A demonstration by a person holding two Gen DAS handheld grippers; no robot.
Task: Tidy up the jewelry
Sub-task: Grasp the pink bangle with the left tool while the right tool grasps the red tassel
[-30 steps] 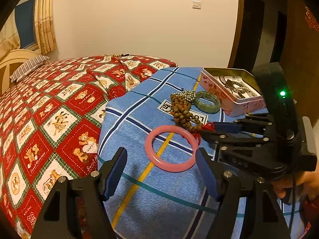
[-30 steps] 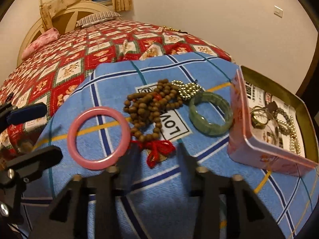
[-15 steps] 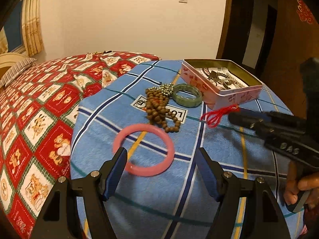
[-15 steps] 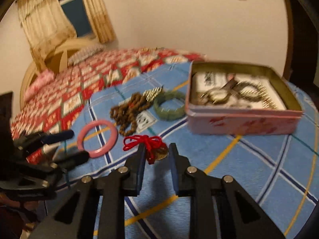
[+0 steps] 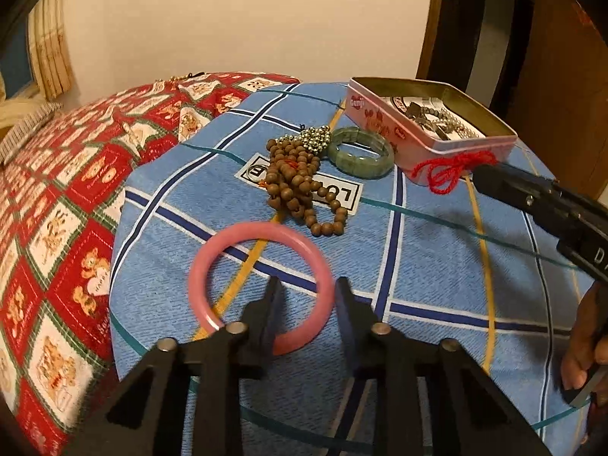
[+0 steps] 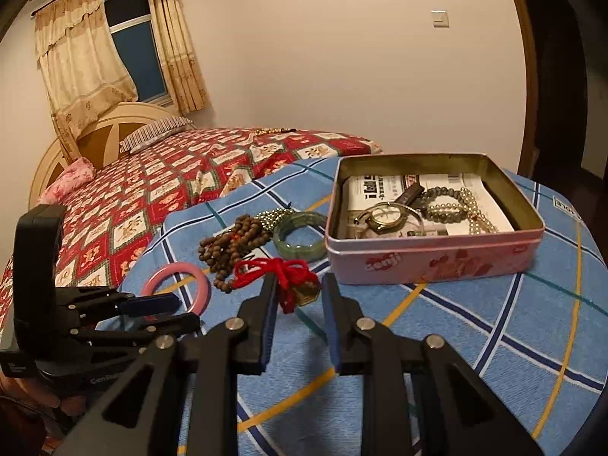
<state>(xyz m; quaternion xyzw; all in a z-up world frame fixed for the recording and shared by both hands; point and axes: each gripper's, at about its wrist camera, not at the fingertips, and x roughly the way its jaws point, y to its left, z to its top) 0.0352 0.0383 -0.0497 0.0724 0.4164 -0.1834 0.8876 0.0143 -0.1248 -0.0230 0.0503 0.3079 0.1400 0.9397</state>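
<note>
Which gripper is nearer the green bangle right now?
Right. The right gripper, holding the red cord charm, sits just beside the green bangle, near the pink tin. The left gripper is farther back, jaws around the pink bangle.

The left gripper (image 5: 306, 304) points steeply down, and its jaws have just been closing on the rim of a pink bangle (image 5: 262, 285) that sits between them. The right gripper (image 6: 296, 296) tilts down more gently, pinching a red cord charm (image 6: 285, 277) in narrow jaws.
</note>
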